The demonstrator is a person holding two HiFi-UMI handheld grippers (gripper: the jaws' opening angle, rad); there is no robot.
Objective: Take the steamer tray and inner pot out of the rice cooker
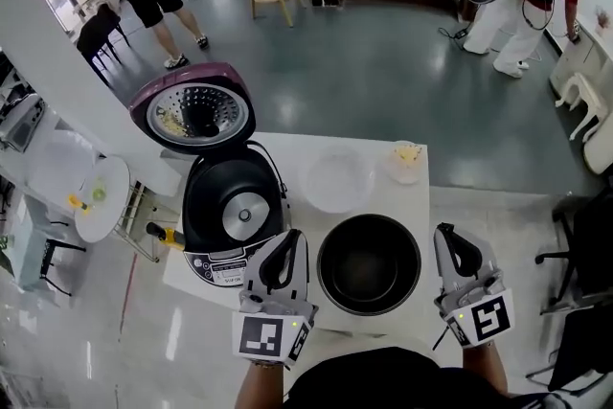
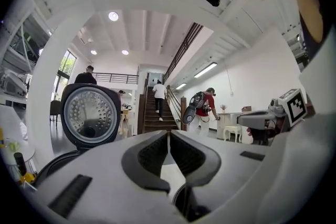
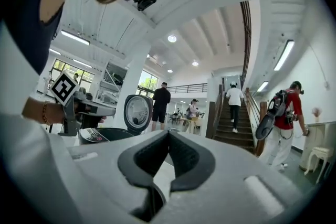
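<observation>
Where the head view looks down, a white table (image 1: 287, 153) carries all of the task's things. At its left stands the rice cooker (image 1: 235, 215), its purple-rimmed lid (image 1: 192, 108) swung open and upright at the back, its dark cavity bare down to the round metal plate in the middle. To the right of the cooker, apart from it, the black inner pot (image 1: 369, 263) sits upright on the table near the front edge. Behind the pot lies the pale, round steamer tray (image 1: 337, 179), also on the table and close beside the cooker's right side. The left gripper (image 1: 290, 235) is held between the cooker's front corner and the pot, and the right gripper (image 1: 445, 231) just beyond the pot's right side. In the left gripper view the left gripper's tips (image 2: 168, 132) meet with nothing between them, the open lid (image 2: 90, 115) showing beyond at the left; the right gripper view shows the right gripper (image 3: 168, 131) pressed together and empty as well. A small clear cup (image 1: 406, 160) with something yellow inside stands right of the tray.
</observation>
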